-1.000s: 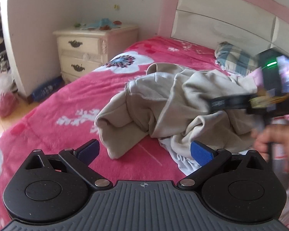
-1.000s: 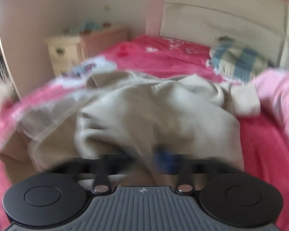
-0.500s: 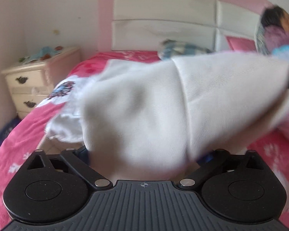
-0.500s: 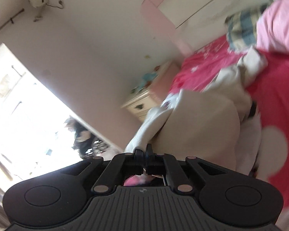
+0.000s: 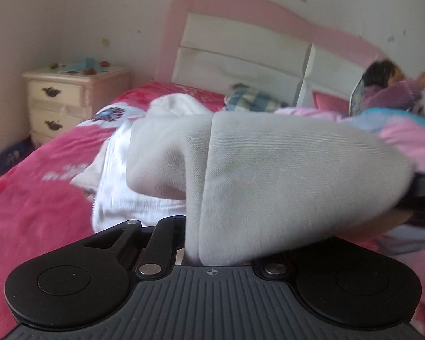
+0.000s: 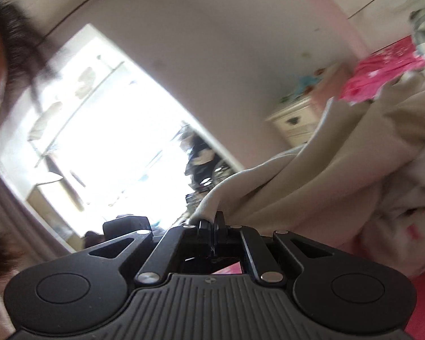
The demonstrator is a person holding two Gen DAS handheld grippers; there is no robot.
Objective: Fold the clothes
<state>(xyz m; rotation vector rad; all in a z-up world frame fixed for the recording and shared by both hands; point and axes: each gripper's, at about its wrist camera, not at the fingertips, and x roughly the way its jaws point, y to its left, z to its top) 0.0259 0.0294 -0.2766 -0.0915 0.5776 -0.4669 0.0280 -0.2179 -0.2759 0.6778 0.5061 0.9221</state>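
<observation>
Above the pink bed [image 5: 28, 198], both tools, left tool [image 5: 195, 243], right tool [image 6: 212, 226], clamped on beige garment [image 5: 269, 175]

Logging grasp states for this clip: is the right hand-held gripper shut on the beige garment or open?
Shut on it. The right hand-held gripper has its jaws pressed together, with an edge of the beige garment pinched between them.

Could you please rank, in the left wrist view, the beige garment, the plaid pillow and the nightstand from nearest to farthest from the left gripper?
1. Beige garment: draped over the left gripper, hiding its fingertips.
2. Plaid pillow: ahead, against the headboard.
3. Nightstand: far left, beside the bed; its order with the pillow is too close to call.
</observation>
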